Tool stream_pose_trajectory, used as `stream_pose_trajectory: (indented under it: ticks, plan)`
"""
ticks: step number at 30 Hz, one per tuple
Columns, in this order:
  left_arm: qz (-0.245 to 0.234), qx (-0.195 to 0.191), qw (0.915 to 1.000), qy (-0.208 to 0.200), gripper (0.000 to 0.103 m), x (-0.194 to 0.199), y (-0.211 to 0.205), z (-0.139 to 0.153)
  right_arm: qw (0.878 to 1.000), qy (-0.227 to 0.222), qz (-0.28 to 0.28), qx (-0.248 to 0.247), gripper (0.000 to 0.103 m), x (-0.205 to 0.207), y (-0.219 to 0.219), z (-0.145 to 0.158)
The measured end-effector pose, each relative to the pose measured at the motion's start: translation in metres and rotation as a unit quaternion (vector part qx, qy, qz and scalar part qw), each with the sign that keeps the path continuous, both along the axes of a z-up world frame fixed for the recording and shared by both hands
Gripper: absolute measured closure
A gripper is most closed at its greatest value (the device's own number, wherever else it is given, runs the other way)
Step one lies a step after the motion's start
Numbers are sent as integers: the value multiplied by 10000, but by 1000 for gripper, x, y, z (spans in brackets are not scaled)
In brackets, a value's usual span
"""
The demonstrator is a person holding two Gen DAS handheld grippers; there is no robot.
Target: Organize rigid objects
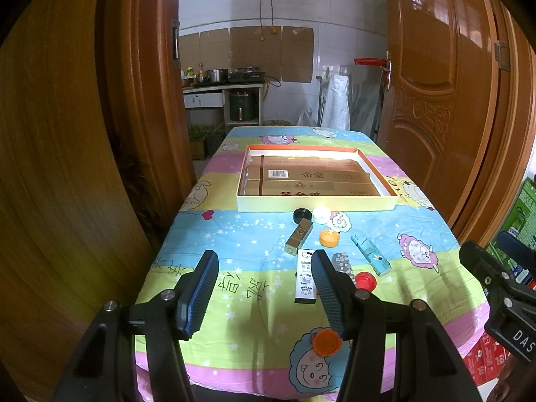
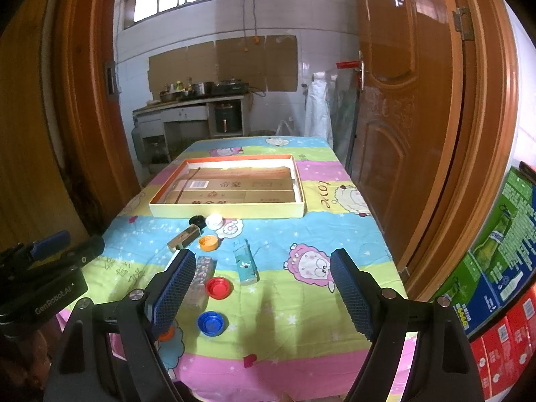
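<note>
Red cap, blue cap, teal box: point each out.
red cap (image 2: 218, 287), right wrist view, its hollow centre.
blue cap (image 2: 210, 323), right wrist view, its hollow centre.
teal box (image 2: 246, 261), right wrist view, middle of its top face.

A wooden door (image 1: 432, 100) stands open beside a kitchen counter (image 1: 222, 87) with pots.

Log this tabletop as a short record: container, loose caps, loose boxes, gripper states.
container: shallow tray at the table's far half, cardboard-lined, nothing else in it
caps: black cap, white cap, yellow cap, red cap, blue cap, orange cap
boxes: gold box, Hello Kitty box, patterned box, teal box
left gripper: open, holding nothing
right gripper: open, holding nothing
</note>
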State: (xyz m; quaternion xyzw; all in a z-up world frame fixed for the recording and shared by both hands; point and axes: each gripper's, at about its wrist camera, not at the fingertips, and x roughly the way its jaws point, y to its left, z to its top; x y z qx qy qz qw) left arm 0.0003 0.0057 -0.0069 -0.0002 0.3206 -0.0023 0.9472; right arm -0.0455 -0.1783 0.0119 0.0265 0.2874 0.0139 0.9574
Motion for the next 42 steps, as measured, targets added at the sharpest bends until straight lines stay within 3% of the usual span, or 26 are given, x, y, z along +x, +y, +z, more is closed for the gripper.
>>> stream_pose_trajectory:
  ticks: [42]
  plan:
    - [-55, -67, 9999, 130, 45, 7, 5, -7, 9999, 76, 77, -83, 19, 8, 10, -5]
